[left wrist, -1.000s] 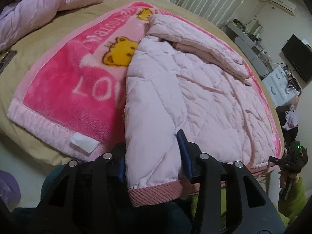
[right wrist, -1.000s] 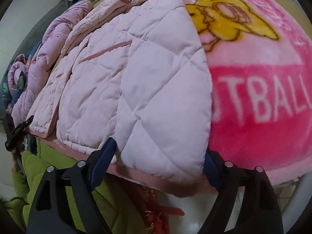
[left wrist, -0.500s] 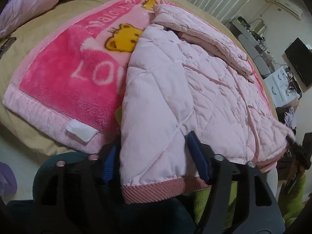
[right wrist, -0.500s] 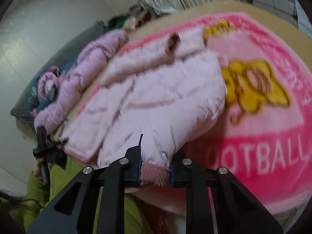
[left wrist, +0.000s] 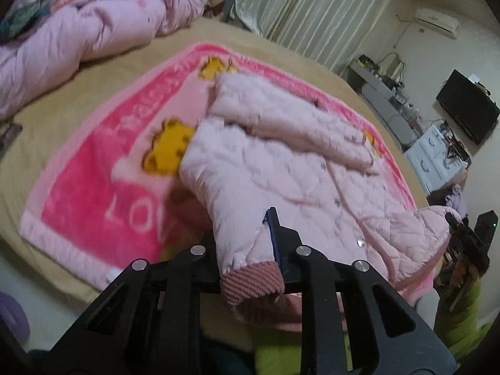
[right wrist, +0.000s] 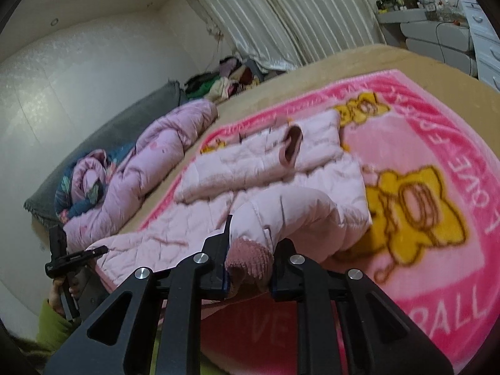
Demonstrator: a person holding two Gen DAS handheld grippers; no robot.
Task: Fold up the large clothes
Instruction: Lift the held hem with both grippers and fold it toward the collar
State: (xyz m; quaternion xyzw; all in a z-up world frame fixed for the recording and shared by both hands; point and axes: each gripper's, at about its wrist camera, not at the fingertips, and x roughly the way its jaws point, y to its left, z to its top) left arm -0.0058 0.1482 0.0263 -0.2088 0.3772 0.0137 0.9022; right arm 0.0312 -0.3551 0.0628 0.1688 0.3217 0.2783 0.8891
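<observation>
On the pink cartoon blanket covering the bed lies a pale pink quilted jacket. Left gripper is closing, pinching its ribbed hem corner; right gripper grips the other ribbed corner, both lifted off the blanket.

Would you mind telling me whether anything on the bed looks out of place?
Nothing looks damaged or spilled. The pink jacket lies on the pink blanket, and a rumpled quilt is heaped at the bed's far side.
</observation>
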